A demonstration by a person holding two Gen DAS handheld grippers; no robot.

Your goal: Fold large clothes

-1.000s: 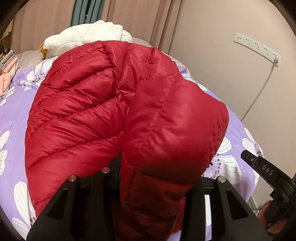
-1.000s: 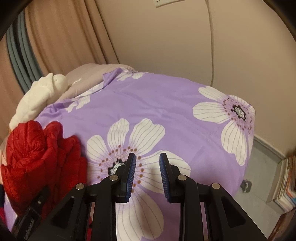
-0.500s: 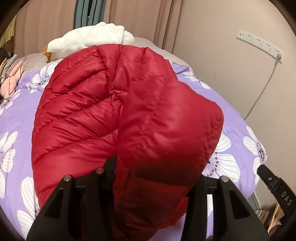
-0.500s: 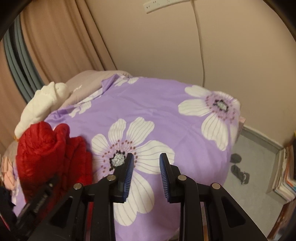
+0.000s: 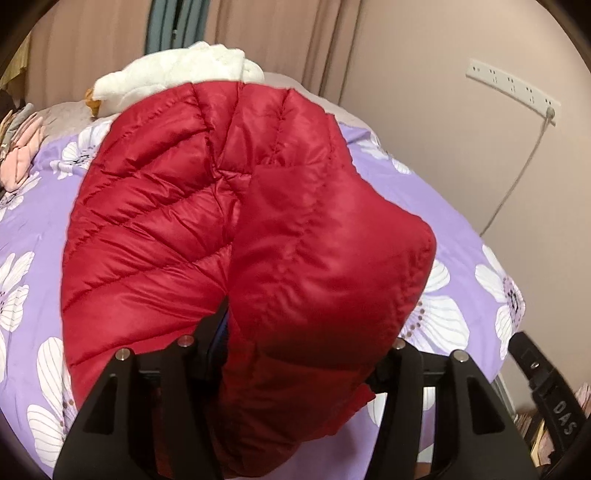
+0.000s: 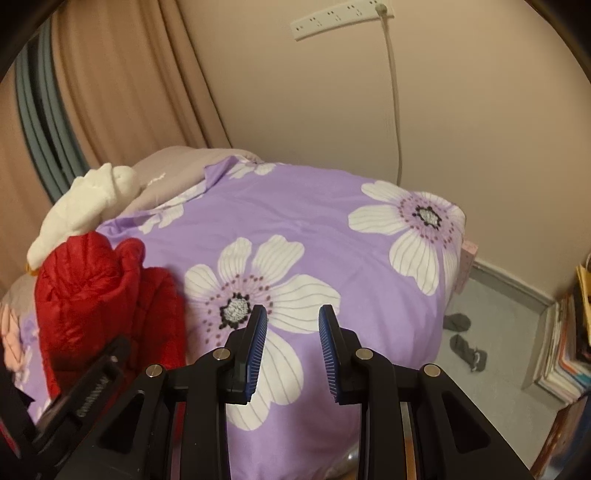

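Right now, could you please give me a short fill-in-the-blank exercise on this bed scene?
1. The puffy jacket lying on the bed is ____.
2. The purple bedcover is printed with white ____.
3. Between the fingers of the right gripper there is ____.
4. The power strip is mounted on the ____.

Missing words: red; flowers; nothing; wall

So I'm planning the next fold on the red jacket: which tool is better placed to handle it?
Left. The left tool already has the red jacket between its opening jaws; the right tool hangs empty over the floral bedspread.
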